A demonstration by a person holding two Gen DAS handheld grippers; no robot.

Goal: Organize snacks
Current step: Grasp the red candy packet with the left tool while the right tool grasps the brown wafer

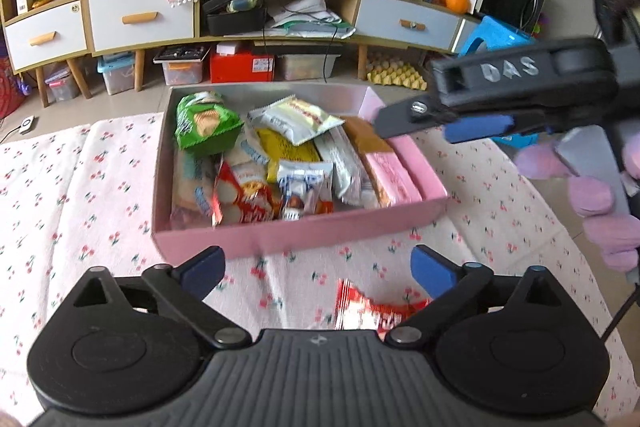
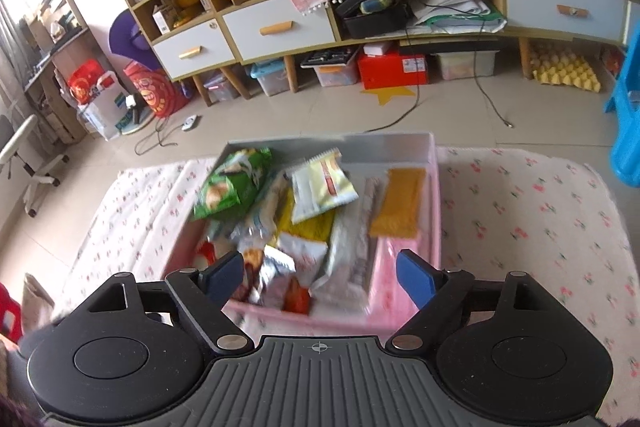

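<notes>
A table [image 1: 80,195] under a white cloth printed with cherries carries a pink box [image 1: 304,235] heaped with snack packets; behind it, across a tiled floor, runs a long low cabinet [image 1: 140,15] with white drawers, a fan and oranges on top. The left tongs [image 1: 316,269] stand spread wide and hold nothing, a red snack packet [image 1: 368,311] lying on the cloth just beneath them; the right tongs [image 2: 320,273] gape over the box's near edge, also empty, gripped by a hand in a pink glove [image 1: 600,203].
</notes>
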